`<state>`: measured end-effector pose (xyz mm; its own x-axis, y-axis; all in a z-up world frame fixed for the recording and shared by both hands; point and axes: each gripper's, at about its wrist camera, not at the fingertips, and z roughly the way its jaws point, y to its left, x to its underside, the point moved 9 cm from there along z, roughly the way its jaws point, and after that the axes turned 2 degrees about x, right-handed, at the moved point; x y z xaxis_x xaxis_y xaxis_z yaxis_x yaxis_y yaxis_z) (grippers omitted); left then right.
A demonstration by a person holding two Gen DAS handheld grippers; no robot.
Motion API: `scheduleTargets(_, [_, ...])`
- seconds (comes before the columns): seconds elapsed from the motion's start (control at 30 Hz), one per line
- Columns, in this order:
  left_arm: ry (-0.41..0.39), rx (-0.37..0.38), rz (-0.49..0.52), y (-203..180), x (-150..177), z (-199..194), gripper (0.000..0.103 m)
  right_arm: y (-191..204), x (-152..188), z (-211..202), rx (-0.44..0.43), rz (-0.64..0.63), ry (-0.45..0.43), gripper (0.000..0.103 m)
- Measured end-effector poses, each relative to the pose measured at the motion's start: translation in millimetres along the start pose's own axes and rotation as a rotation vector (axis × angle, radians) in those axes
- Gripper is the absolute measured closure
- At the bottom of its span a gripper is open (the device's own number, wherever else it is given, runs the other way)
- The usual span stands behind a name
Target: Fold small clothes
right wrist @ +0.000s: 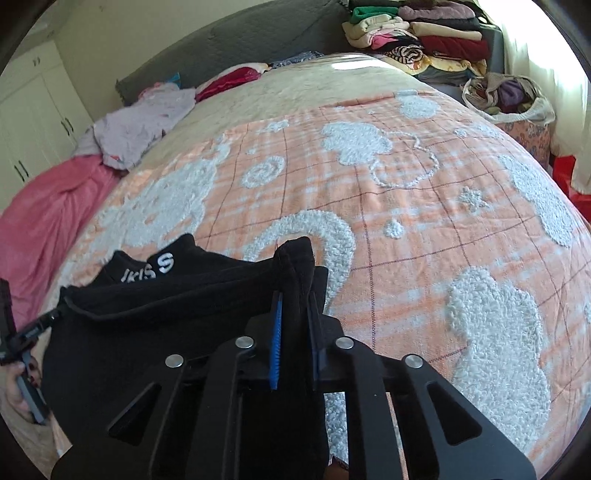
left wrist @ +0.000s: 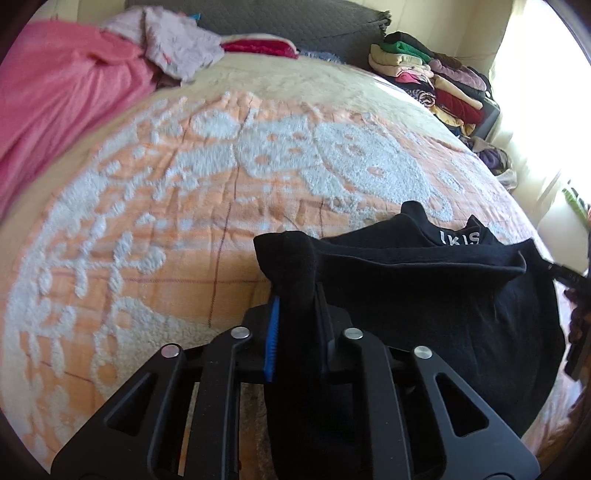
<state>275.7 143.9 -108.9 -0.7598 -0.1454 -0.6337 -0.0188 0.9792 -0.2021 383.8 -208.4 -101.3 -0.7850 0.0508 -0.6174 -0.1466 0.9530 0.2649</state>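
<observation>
While clamped, black garment (left wrist: 424, 280) between both fingers (left wrist: 272, 332).

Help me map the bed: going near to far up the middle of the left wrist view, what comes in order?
left gripper → black garment → orange patterned blanket → grey headboard

One black garment (left wrist: 436, 295) with white lettering, two grippers, the left gripper (left wrist: 295, 291) and the right gripper (right wrist: 295, 295), one orange and white bedspread (left wrist: 184, 206), one pink blanket (left wrist: 55, 103), one lilac garment (left wrist: 177, 48), one stack of folded clothes (left wrist: 432, 77), one bag of clothes (right wrist: 513, 99), one grey headboard (right wrist: 229, 44)
</observation>
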Motion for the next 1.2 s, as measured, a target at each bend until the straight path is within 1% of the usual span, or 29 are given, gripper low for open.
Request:
scheduleTargets(0.07, [-0.035,0.001,0.015,-3,-6,-11,0.099,1,-5,-8,-0.012,0.008,-0.025,0.094])
scheduleTargets(0.17, [-0.088,0.025,0.009,-4,-18,-26,0.099,2,-13,-16,-0.039,0.046,-0.061,0.095])
scheduleTargets(0.23, [-0.099,0.036,-0.007,-2,-22,-28,0.099,-3,-17,-15,-0.041,0.078,-0.068,0.095])
scheduleTargets(0.33, [-0.07,0.03,-0.044,7,-18,-14,0.099,-13,-11,1,-0.018,0.116,-0.032,0.095])
scheduleTargets(0.4, [-0.018,0.025,-0.088,17,-8,4,0.098,-20,-1,15,0.013,0.132,0.012,0.095])
scheduleTargets(0.47, [0.0,0.024,-0.113,21,-3,11,0.094,-24,4,21,0.022,0.145,0.028,0.093])
scheduleTargets(0.5, [0.001,0.02,-0.115,22,-2,12,0.093,-26,4,19,0.029,0.149,0.022,0.089])
scheduleTargets(0.53, [-0.003,0.012,-0.111,21,-3,10,0.091,-27,3,17,0.038,0.148,0.016,0.082])
scheduleTargets(0.63, [-0.018,0.0,-0.096,19,-5,2,0.088,-30,1,9,0.073,0.124,-0.012,0.074])
scheduleTargets(0.7, [-0.03,-0.018,-0.087,18,-7,-6,0.086,-27,-3,1,0.1,0.086,-0.039,0.07])
scheduleTargets(0.8, [-0.05,-0.017,-0.085,15,-10,-18,0.082,-22,-6,-9,0.12,0.053,-0.071,0.069])
scheduleTargets(0.9, [-0.08,-0.017,-0.046,2,-14,-33,0.073,-15,-9,-22,0.116,0.027,-0.11,0.068])
scheduleTargets(0.93, [-0.087,-0.014,-0.023,-5,-14,-38,0.067,-12,-9,-26,0.112,0.016,-0.116,0.063])
scheduleTargets(0.97, [-0.09,-0.011,-0.002,-12,-14,-42,0.063,-6,-8,-31,0.098,-0.003,-0.123,0.062])
scheduleTargets(1.0, [-0.09,-0.007,0.015,-19,-13,-45,0.062,2,-5,-36,0.076,-0.023,-0.125,0.059])
scheduleTargets(1.03, [-0.087,0.001,0.034,-26,-11,-47,0.06,8,-1,-38,0.063,-0.037,-0.122,0.057])
scheduleTargets(1.1, [-0.074,0.012,0.077,-40,-4,-49,0.056,22,9,-42,0.033,-0.063,-0.108,0.057])
scheduleTargets(1.17, [-0.056,0.025,0.114,-55,6,-48,0.049,35,19,-42,0.002,-0.083,-0.087,0.057])
scheduleTargets(1.2, [-0.045,0.034,0.127,-61,11,-47,0.047,45,26,-43,-0.017,-0.101,-0.075,0.057])
